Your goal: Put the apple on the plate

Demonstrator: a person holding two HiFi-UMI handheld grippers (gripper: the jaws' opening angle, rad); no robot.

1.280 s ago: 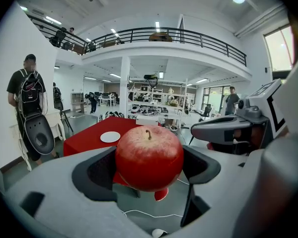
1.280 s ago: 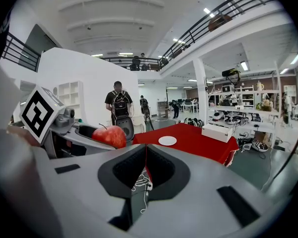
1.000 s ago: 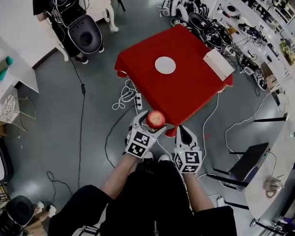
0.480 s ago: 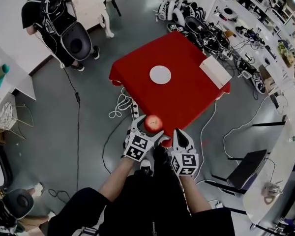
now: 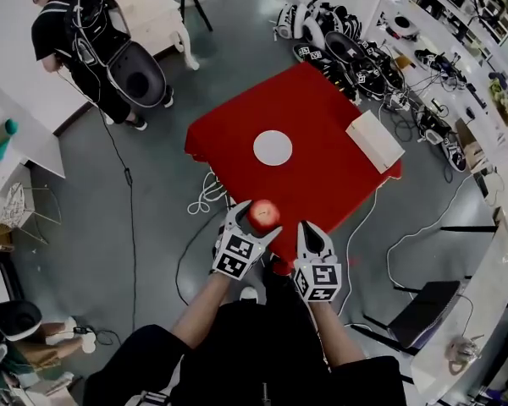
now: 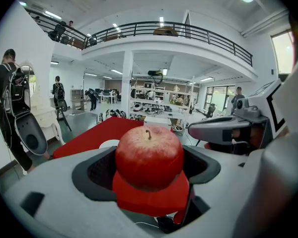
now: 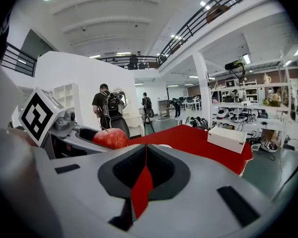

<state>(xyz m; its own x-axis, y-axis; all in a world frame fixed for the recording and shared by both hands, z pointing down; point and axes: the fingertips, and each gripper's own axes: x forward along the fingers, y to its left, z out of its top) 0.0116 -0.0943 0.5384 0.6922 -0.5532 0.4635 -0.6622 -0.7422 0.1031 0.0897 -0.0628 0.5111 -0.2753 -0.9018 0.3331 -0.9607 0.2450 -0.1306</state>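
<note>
A red apple [image 5: 263, 214] [image 6: 149, 155] [image 7: 111, 138] sits clamped in my left gripper [image 5: 260, 219], held in the air just short of the near corner of the red table [image 5: 313, 172]. The white plate [image 5: 273, 147] lies empty near the middle of that table; in the left gripper view a sliver of the plate [image 6: 109, 144] shows behind the apple. My right gripper [image 5: 309, 234] [image 7: 141, 165] hangs beside the left one, its jaws closed together with nothing between them.
A white box [image 5: 374, 140] [image 7: 228, 138] rests on the table's right side. A white cable [image 5: 207, 194] coils on the grey floor by the table's left corner. A person with a backpack [image 5: 76, 41] stands at the far left. Gear and cables [image 5: 356, 53] crowd the floor behind the table.
The view has shifted closer to the table, which now sits lower and more central in the head view. Both grippers keep their hold and spacing. The person at the far left has moved.
</note>
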